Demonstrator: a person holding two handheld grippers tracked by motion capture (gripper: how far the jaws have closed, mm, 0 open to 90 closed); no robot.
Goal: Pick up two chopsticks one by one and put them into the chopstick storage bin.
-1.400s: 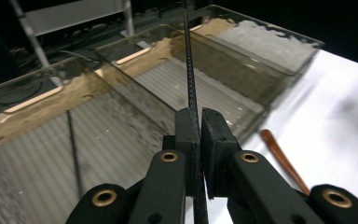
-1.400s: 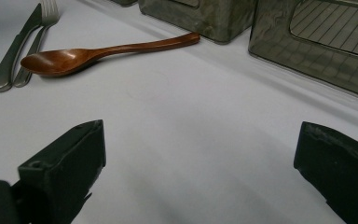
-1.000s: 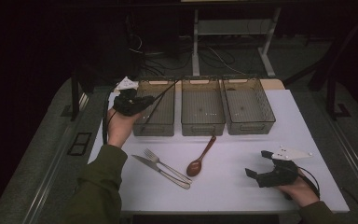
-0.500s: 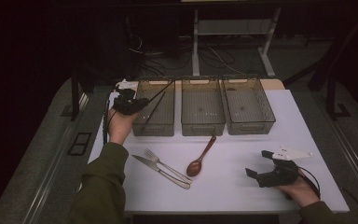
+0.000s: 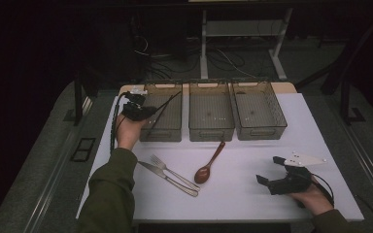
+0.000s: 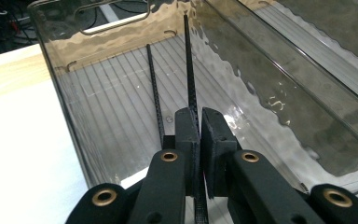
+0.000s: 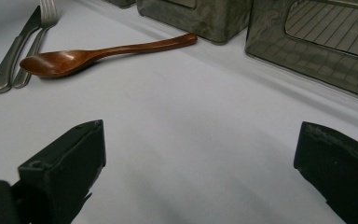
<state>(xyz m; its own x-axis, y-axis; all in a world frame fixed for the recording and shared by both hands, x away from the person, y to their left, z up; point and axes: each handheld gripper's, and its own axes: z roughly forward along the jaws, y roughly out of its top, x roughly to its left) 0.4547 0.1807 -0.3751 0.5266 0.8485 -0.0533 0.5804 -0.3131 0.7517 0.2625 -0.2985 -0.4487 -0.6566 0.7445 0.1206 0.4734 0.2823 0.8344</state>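
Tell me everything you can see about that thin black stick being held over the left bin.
The black stick is long, thin and straight, finely textured and dark like carbon or plastic. The left gripper is shut on its lower part, and it slants into the left bin, a clear smoky plastic box. A second, similar stick lies beside it inside.

Chopstick (image 6: 189,70) pinched in left gripper (image 6: 199,140): lower end hidden between the pads, cut off again at the bottom edge of the left gripper view. Second chopstick (image 6: 155,93) lost behind the same gripper, lower middle of frame; grip on it impossible to tell. Knife (image 7: 14,51) and fork (image 7: 37,37) cropped at the upper left of the right gripper view. Bins (image 7: 317,42) cut off along the top and right edges there. In the high view, upper half too dark to read; right forearm cropped at the bottom right.
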